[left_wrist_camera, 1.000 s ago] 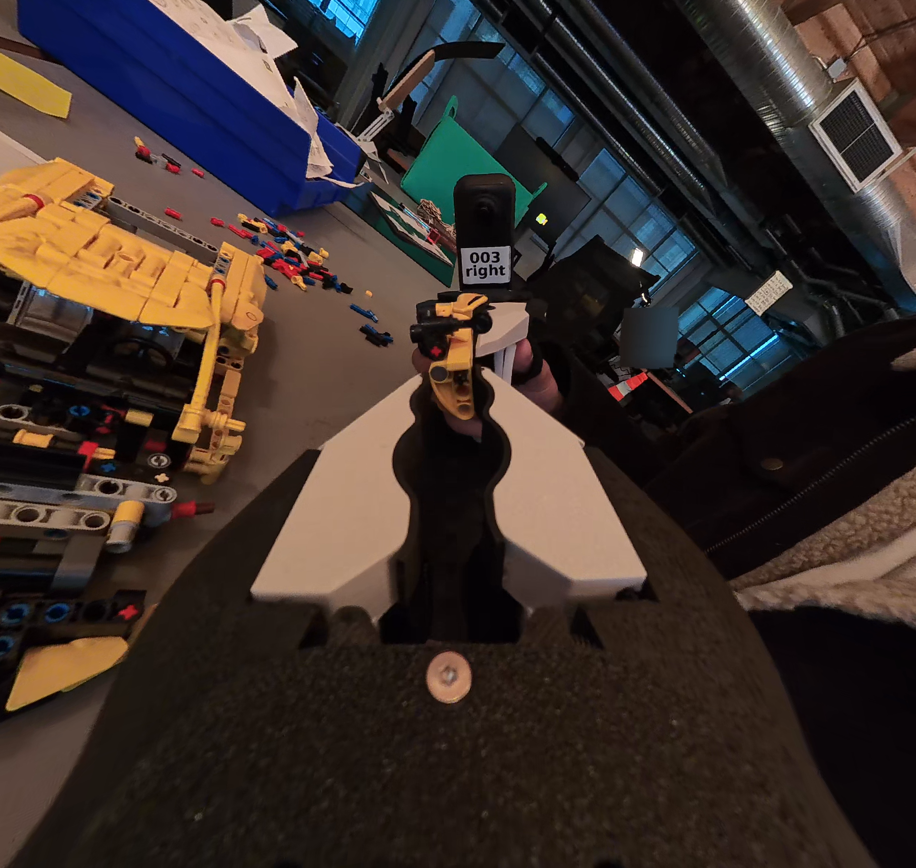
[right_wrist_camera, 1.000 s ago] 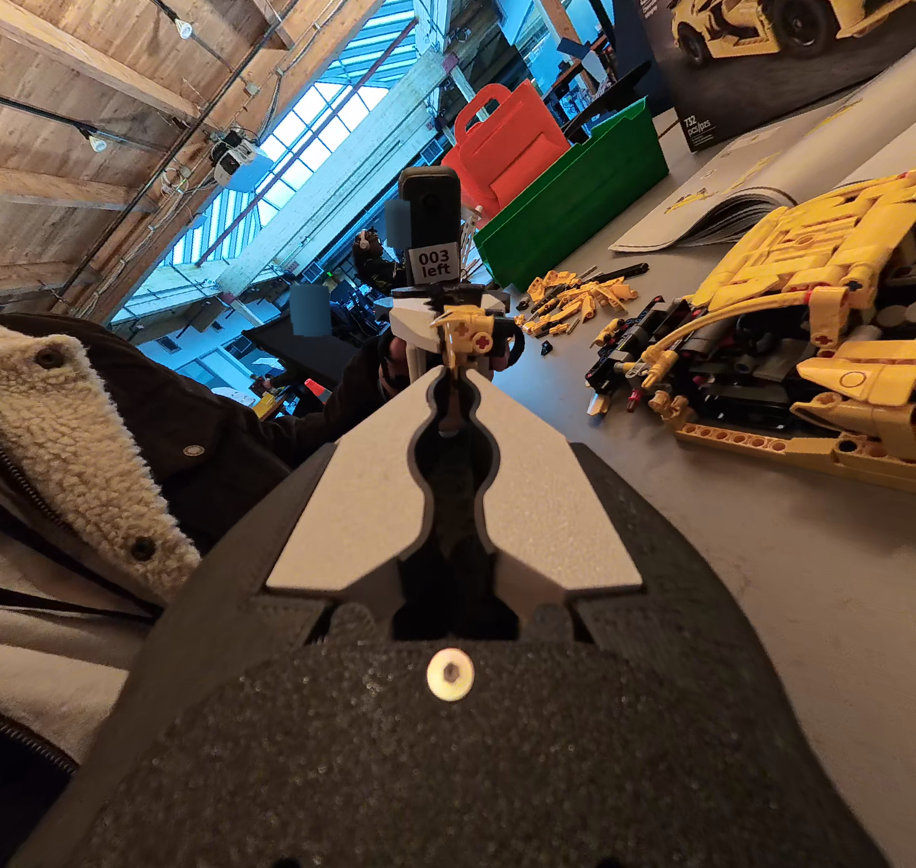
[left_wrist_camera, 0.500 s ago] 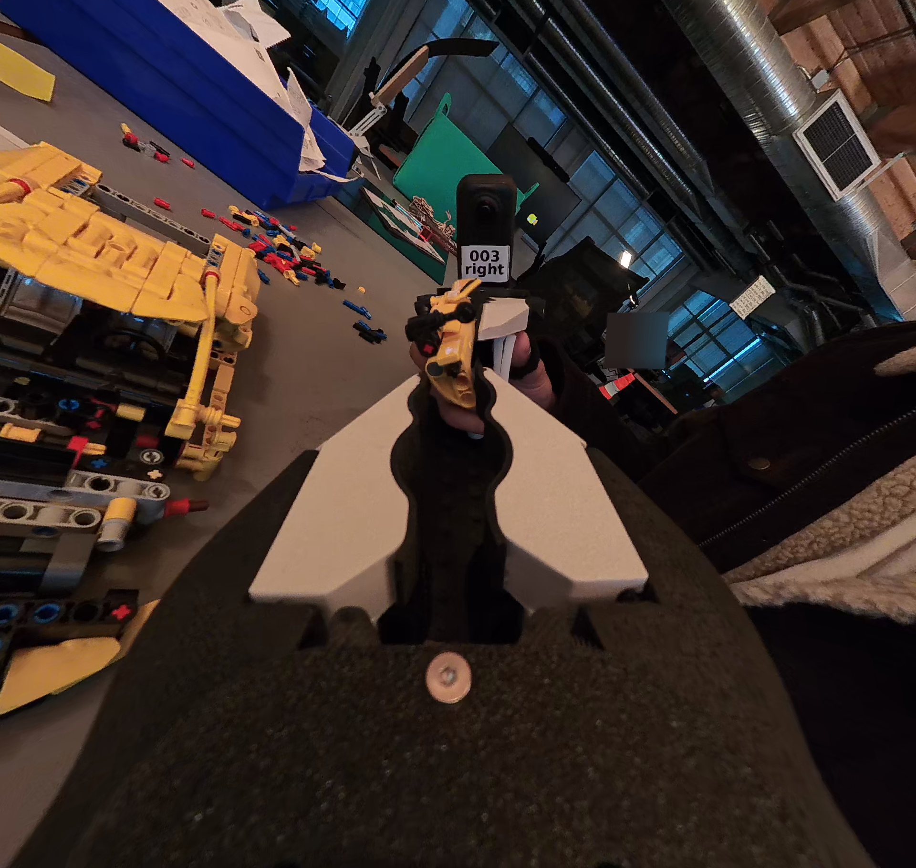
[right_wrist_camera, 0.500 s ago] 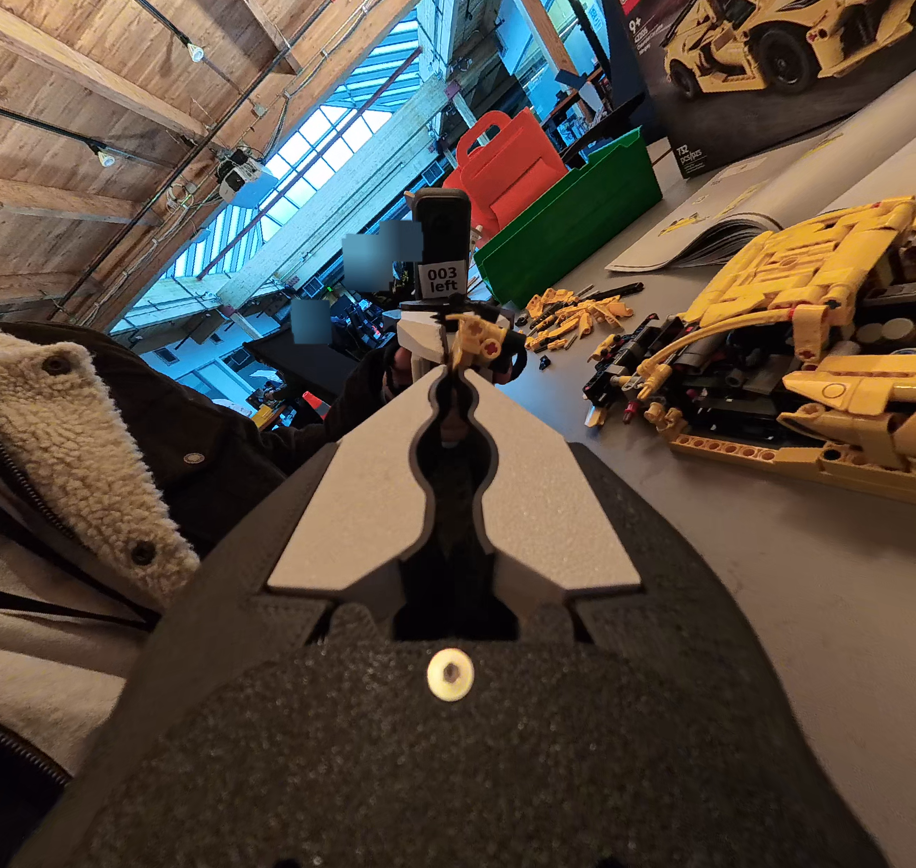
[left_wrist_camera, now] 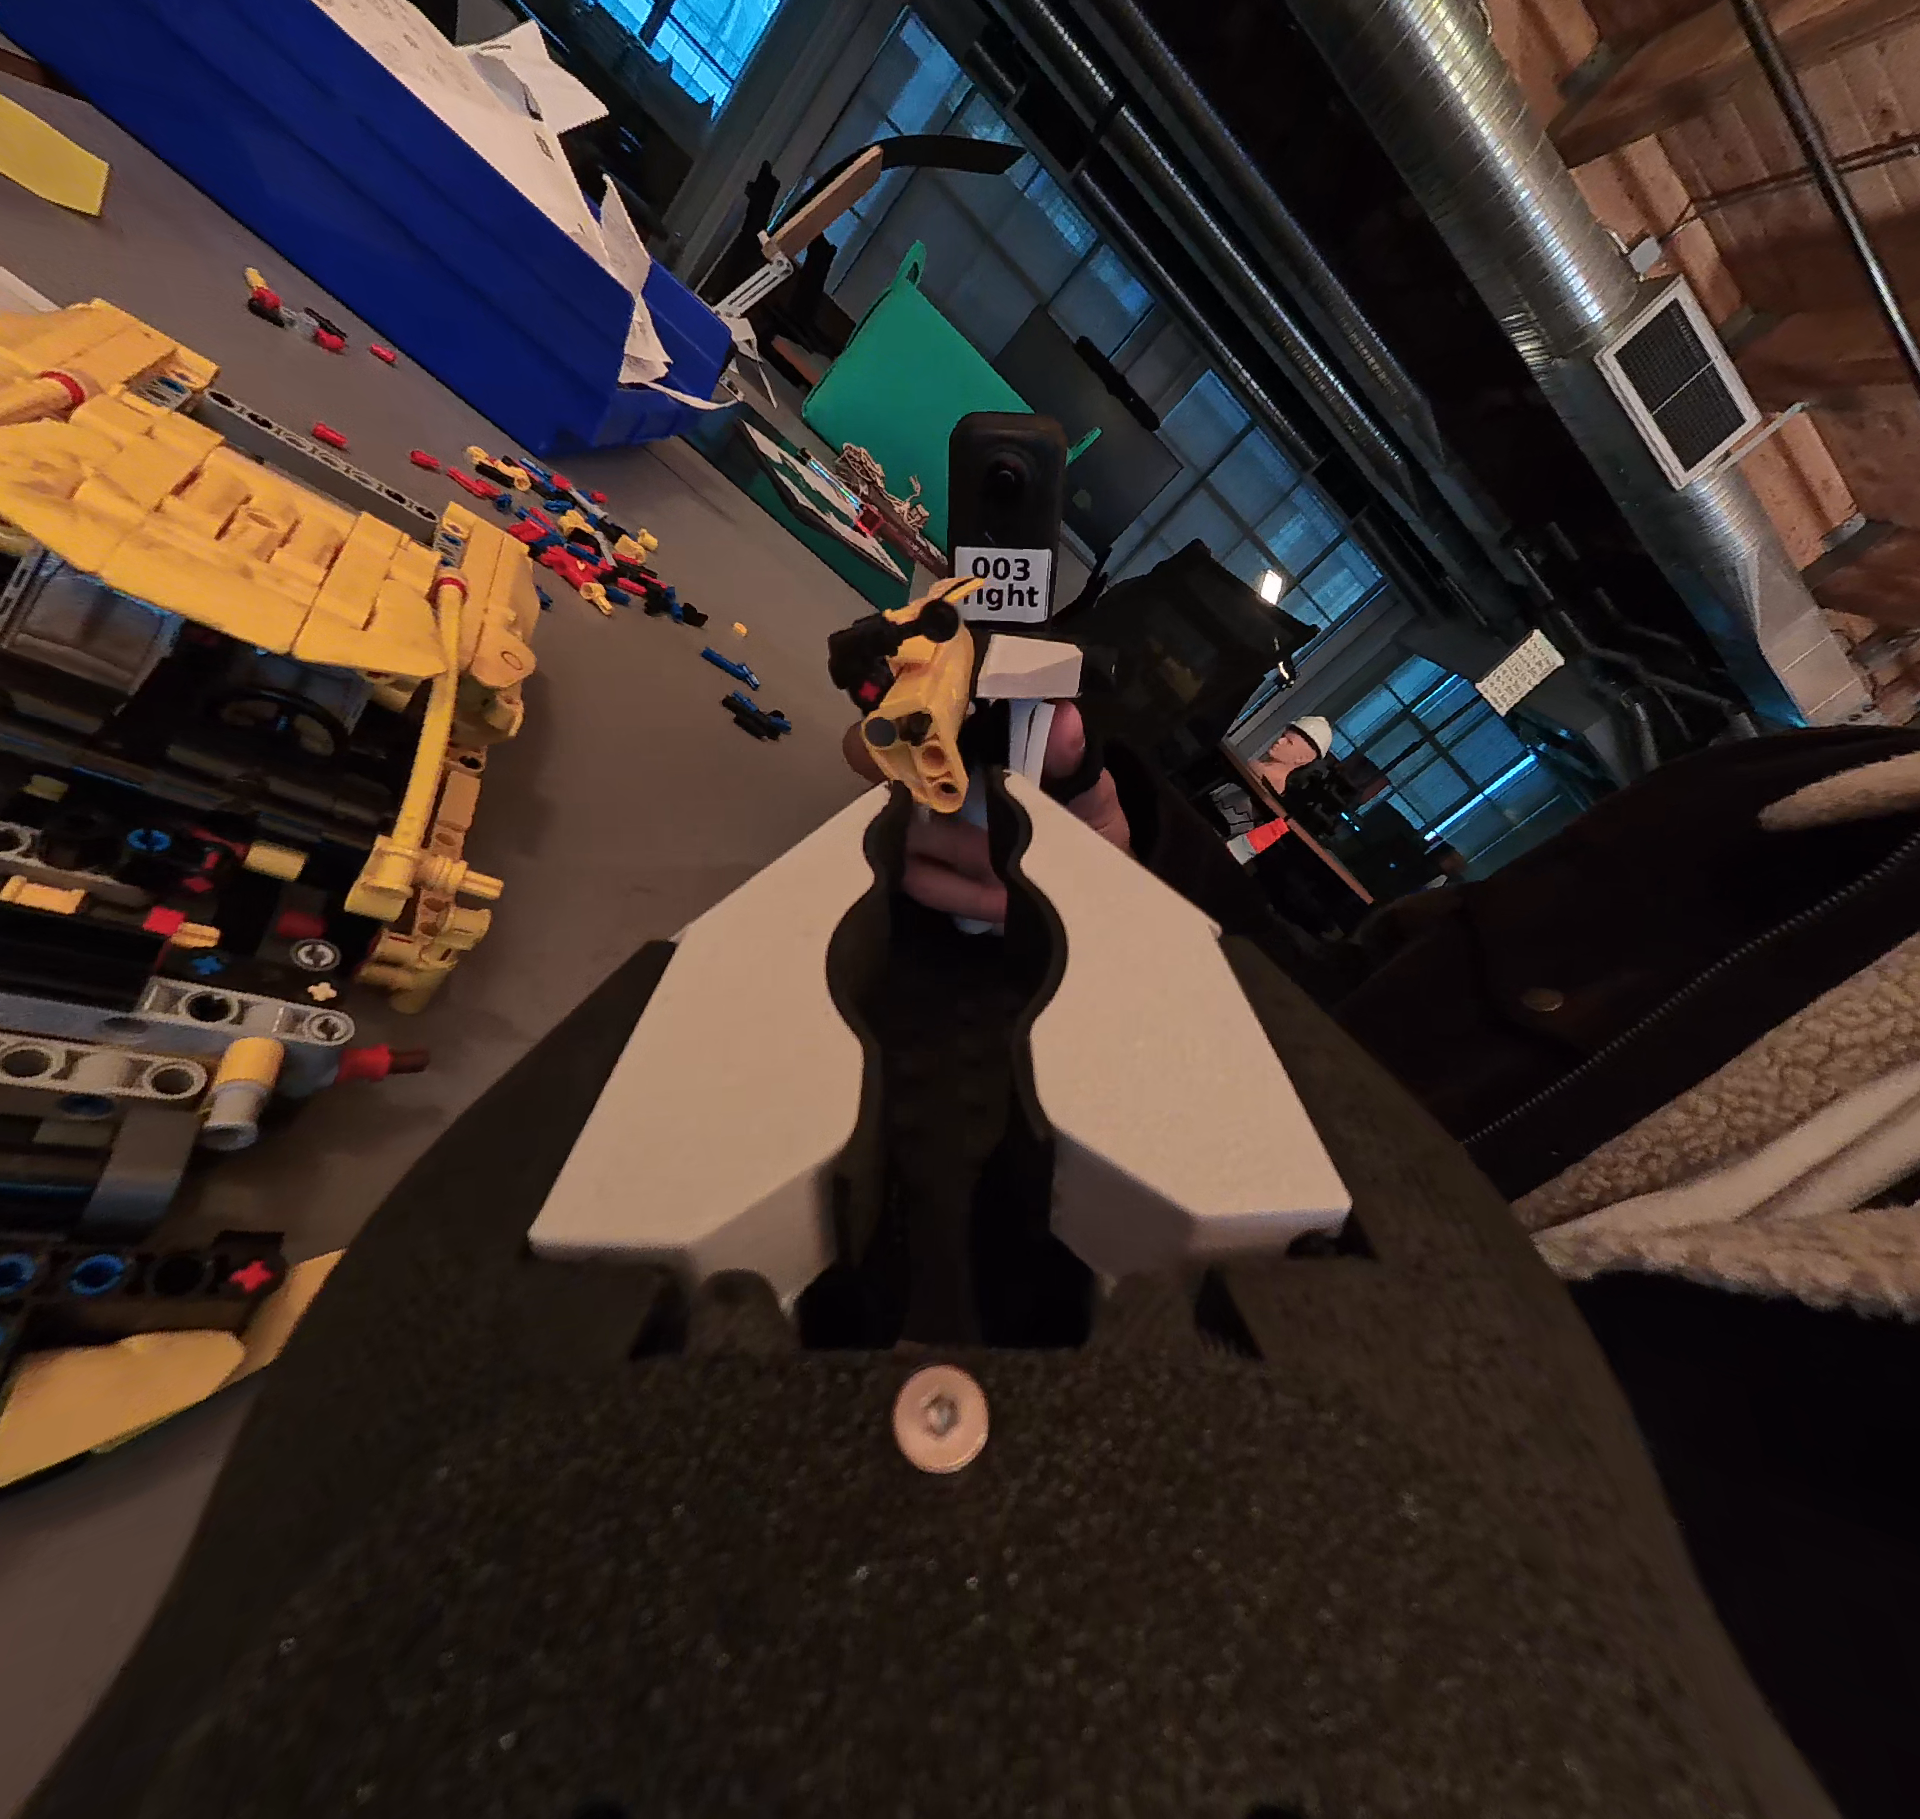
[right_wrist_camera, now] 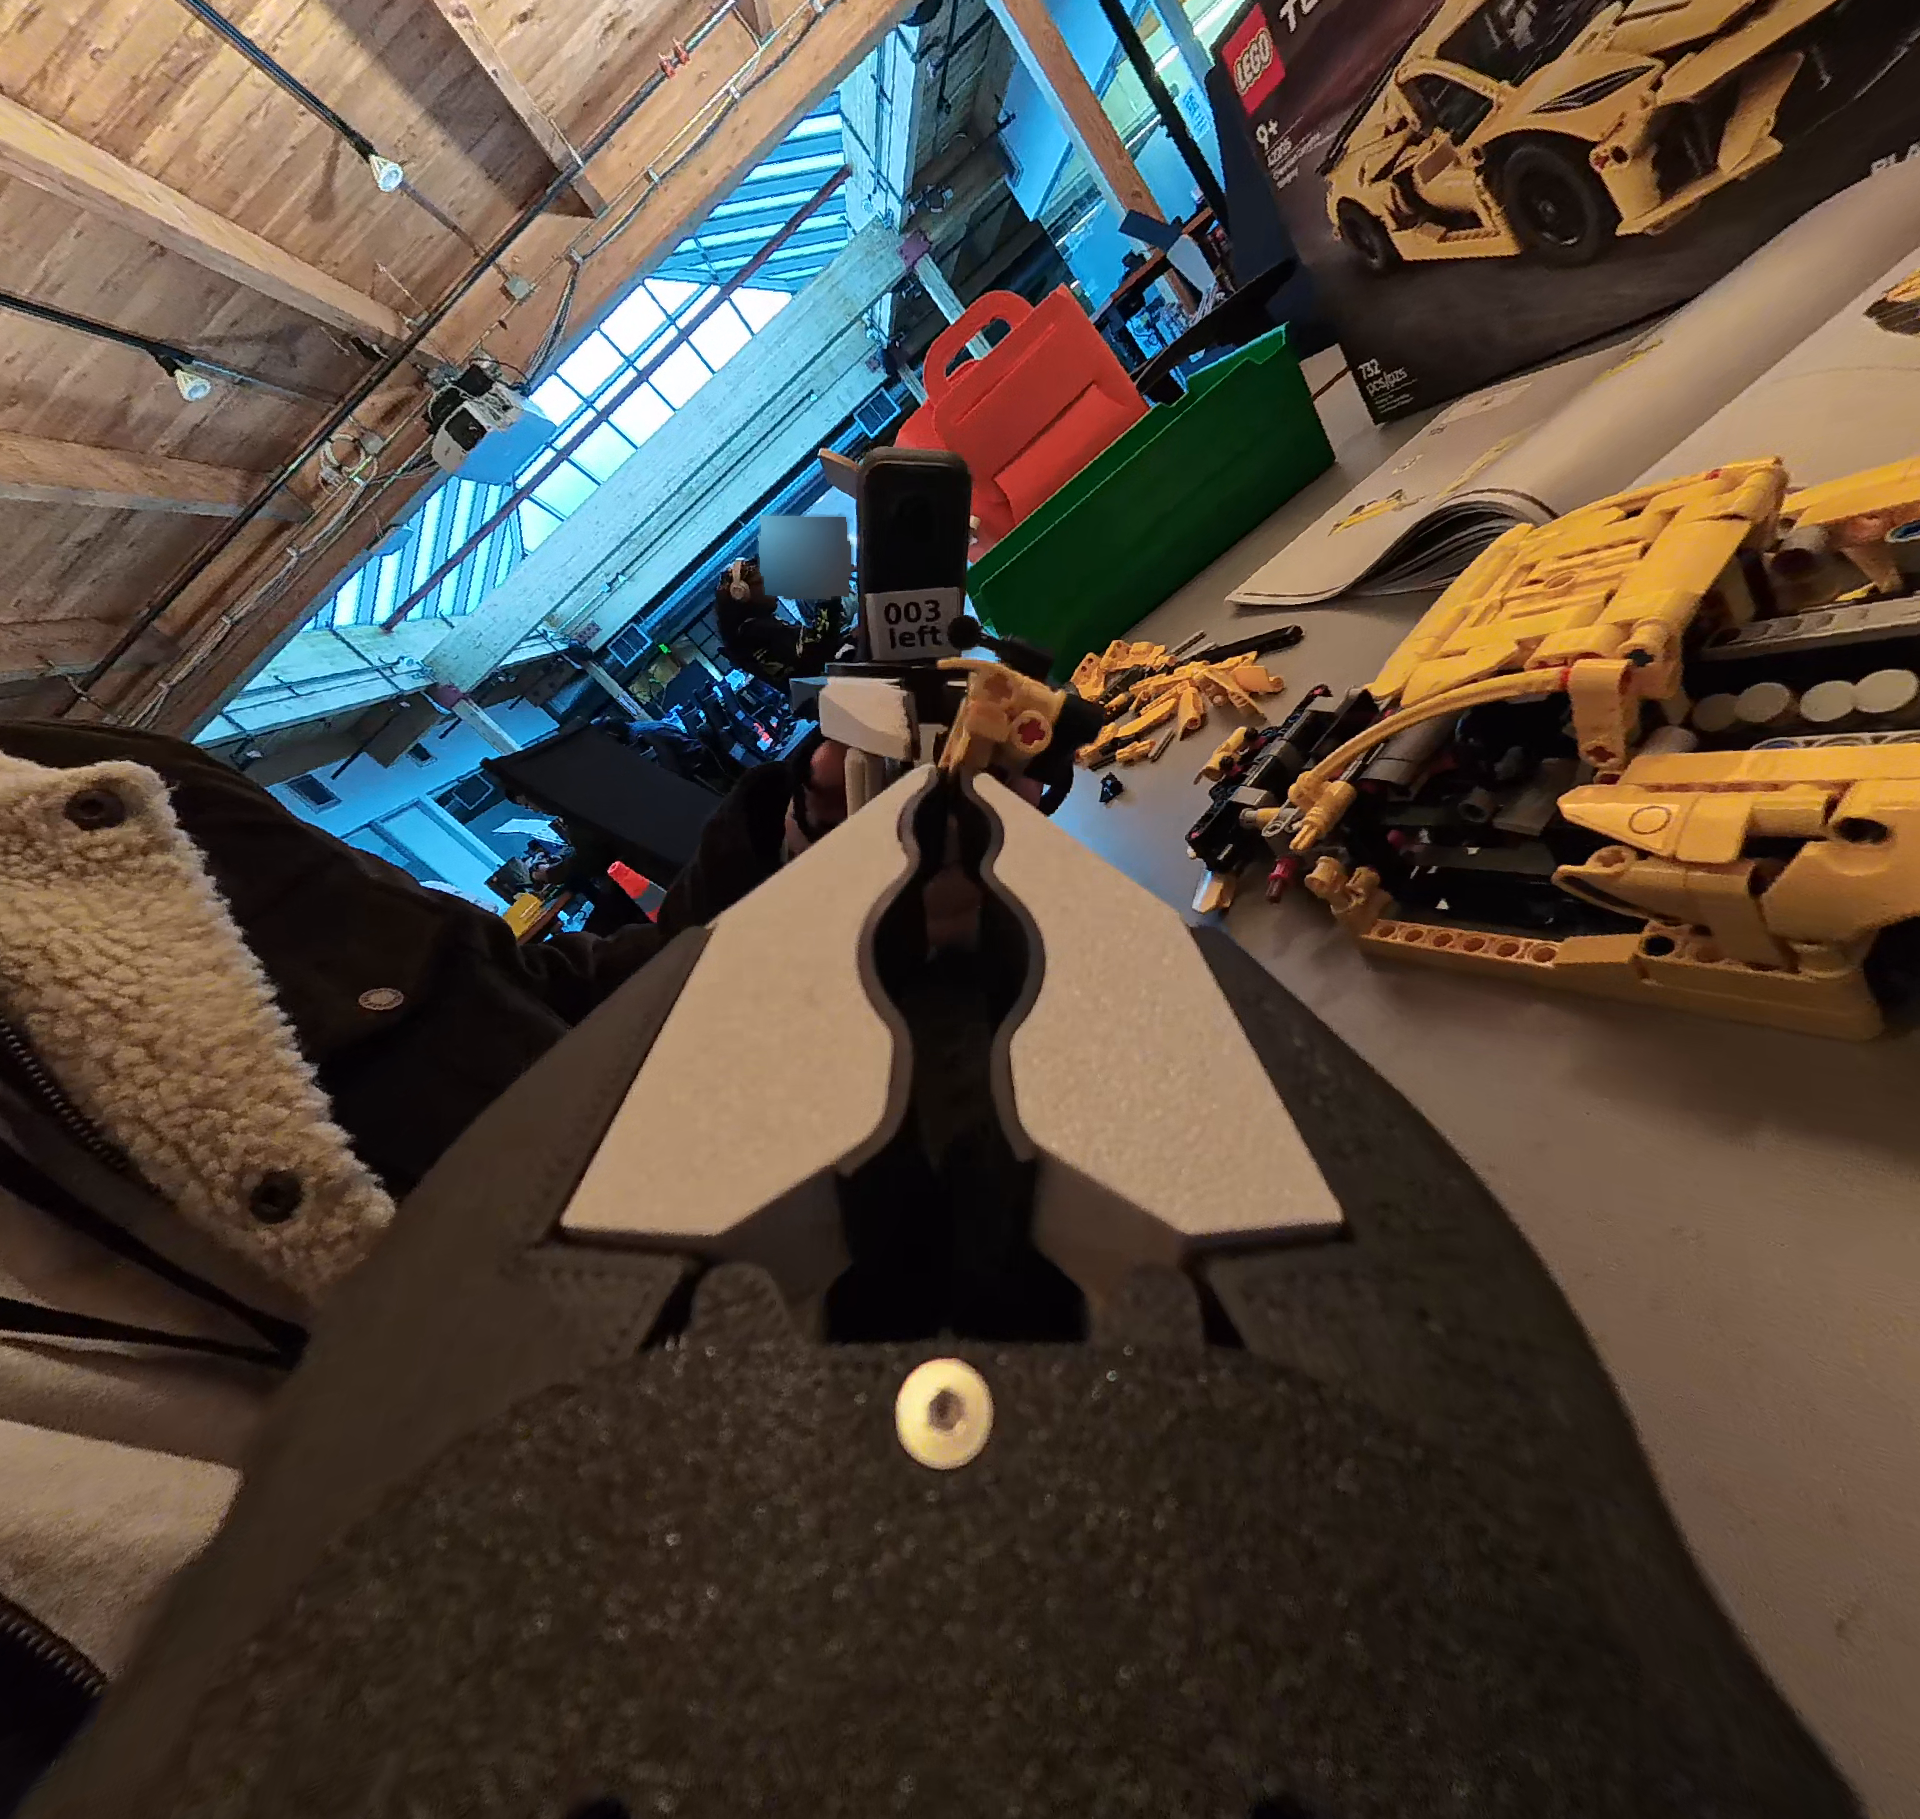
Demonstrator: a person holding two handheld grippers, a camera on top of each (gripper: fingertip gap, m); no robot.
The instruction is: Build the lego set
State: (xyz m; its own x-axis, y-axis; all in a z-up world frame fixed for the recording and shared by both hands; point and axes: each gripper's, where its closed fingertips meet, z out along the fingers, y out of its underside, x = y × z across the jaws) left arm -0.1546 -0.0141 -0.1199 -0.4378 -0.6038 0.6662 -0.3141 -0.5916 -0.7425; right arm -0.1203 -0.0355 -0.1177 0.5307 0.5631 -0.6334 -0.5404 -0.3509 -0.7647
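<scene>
Both grippers are being held up above the grey table, facing each other tip to tip. The left gripper is pinching a small yellow sub-assembly at its lower end, its fingers drawn close around the piece. The right gripper is meeting the same piece from the other side, its tips nearly together at the yellow part; whether it is truly clamping it I cannot tell.

The half-built yellow car is sitting on the table just beside them, its black chassis showing under the yellow panels. Loose yellow pieces are lying in a heap near its nose, and red, blue and black pins are scattered on the far side.

A blue bin is standing at the table's edge with printed white sheets spilling over its rim. A green bin is sitting beyond the open instruction booklet; what it is holding I cannot see. The set's box is propped upright behind.
</scene>
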